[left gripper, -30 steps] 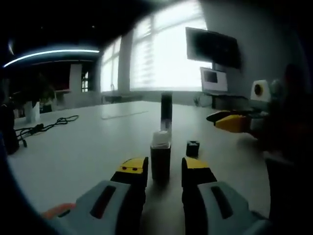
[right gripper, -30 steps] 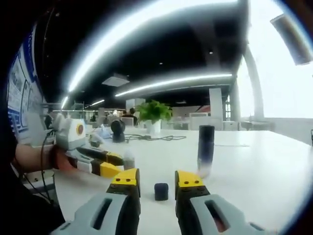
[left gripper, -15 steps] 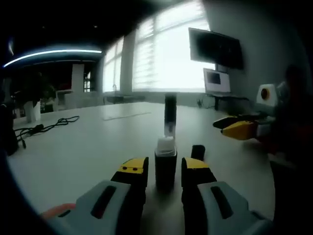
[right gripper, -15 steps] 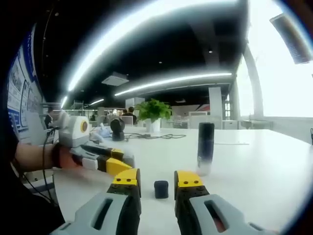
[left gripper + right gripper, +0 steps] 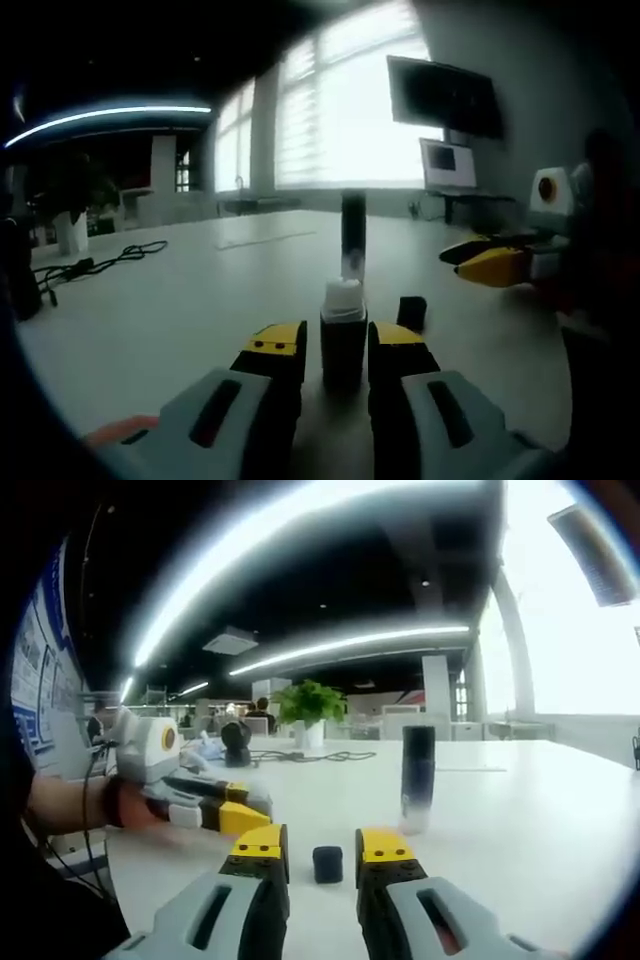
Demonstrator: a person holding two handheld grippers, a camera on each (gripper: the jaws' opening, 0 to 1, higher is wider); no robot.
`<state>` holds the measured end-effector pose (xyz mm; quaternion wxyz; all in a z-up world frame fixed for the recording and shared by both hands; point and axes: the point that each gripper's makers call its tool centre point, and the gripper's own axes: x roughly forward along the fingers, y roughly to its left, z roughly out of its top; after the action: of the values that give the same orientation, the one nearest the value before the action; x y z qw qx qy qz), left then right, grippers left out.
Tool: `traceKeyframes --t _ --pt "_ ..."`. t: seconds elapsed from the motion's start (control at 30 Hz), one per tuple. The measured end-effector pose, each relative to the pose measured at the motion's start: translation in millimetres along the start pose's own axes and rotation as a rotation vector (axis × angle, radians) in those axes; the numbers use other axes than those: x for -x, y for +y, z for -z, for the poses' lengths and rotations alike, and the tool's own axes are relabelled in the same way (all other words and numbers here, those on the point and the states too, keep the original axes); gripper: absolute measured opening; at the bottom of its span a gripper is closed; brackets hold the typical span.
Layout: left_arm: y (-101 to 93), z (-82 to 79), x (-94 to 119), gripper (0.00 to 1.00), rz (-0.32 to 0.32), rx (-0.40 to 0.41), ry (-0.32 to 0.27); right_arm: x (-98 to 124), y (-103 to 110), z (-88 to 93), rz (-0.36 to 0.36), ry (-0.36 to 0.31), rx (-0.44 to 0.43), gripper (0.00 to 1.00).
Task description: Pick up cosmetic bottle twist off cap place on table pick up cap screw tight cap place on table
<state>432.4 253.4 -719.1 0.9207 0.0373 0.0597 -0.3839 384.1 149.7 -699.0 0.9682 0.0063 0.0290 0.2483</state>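
A small dark cosmetic bottle (image 5: 343,340) with a bare white neck stands on the white table (image 5: 170,320), between the jaws of my left gripper (image 5: 334,345). The jaws flank it closely, with a narrow gap showing on its left side. Its black cap (image 5: 411,312) lies just behind and to the right. In the right gripper view that cap (image 5: 327,863) sits on the table between the open jaws of my right gripper (image 5: 322,846), untouched. The left gripper (image 5: 215,810) reaches in from the left there, held by a hand. The right gripper (image 5: 490,265) shows at the right of the left gripper view.
A tall dark bottle (image 5: 352,235) stands upright behind the small one, also seen as the tall bottle (image 5: 417,778) beyond the cap. A black cable (image 5: 95,262) lies far left on the table. A potted plant (image 5: 308,708) and monitors (image 5: 447,165) stand at the edges.
My left gripper has moved forward, so the small bottle now stands deeper between its jaws, which look slightly narrower. My right gripper has barely shifted around the cap.
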Motion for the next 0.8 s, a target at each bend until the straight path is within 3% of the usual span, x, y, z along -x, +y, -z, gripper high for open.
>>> traceKeyframes --t 0.8 --pt "-1.8 2.3 0.2 0.09 -0.006 0.005 0.0 -14.8 -3.0 14.0 0.004 0.063 0.003 0.2"
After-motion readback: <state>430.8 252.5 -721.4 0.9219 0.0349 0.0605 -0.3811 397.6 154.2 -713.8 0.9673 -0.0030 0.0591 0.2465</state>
